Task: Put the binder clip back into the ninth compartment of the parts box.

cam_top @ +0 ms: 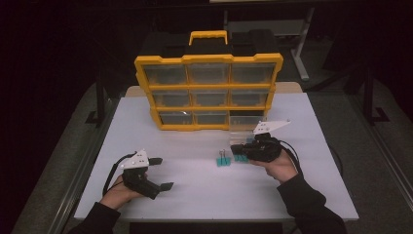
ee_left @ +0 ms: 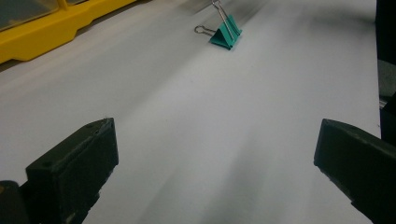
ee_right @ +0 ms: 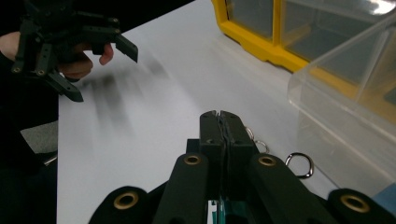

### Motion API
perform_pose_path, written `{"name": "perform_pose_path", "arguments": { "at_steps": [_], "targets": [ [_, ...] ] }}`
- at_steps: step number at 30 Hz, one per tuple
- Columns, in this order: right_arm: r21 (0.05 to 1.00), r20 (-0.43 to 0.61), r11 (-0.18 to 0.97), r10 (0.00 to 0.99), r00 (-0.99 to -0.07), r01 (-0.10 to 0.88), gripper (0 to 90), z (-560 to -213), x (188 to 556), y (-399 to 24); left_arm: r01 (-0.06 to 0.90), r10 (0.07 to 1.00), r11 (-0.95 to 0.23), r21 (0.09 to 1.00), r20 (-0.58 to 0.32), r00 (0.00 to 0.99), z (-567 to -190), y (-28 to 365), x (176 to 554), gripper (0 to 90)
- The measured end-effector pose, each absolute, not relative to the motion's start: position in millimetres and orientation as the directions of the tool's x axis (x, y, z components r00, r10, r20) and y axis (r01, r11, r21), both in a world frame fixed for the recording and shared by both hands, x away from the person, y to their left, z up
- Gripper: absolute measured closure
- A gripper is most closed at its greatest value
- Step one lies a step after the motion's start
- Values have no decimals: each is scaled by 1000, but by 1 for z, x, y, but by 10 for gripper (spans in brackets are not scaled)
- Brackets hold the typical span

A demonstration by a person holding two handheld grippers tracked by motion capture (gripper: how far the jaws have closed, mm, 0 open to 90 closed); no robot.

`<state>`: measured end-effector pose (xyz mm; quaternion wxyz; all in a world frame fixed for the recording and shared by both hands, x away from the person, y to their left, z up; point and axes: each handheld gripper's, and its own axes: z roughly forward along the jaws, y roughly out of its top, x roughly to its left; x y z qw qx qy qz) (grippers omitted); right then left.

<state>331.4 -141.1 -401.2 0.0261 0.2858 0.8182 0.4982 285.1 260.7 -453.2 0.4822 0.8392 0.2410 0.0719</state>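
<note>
Black jaws of my left gripper (cam_top: 163, 173) stand spread wide over bare white table (cam_top: 195, 190), nothing between them. My right gripper (ee_right: 219, 122) is pressed together, pinching a teal binder clip (ee_right: 218, 207) by its wire handles. A second teal clip (cam_top: 223, 159) stands just left of it. Beyond lie a clear drawer (ee_right: 345, 116) and the yellow organizer (cam_top: 208, 92).

The white table (cam_top: 146, 122) stands in a dark room. Around it the grey floor (cam_top: 370, 146) shows dimly, and beyond its far edge a pale metal table leg (cam_top: 303, 44) rises into blackness.
</note>
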Motion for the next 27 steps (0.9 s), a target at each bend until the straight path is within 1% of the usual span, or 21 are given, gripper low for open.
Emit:
{"name": "perform_pose_path", "arguments": {
  "at_steps": [15, 27],
  "targets": [
    [874, 186, 303, 513, -838, 379, 869, -368, 336, -146, 338, 476, -416, 844, -115, 872, -453, 261, 286, 0],
    [894, 153, 274, 557, -816, 355, 869, -356, 351, -148, 337, 475, -419, 843, -113, 872, -453, 261, 286, 0]
  ]
}}
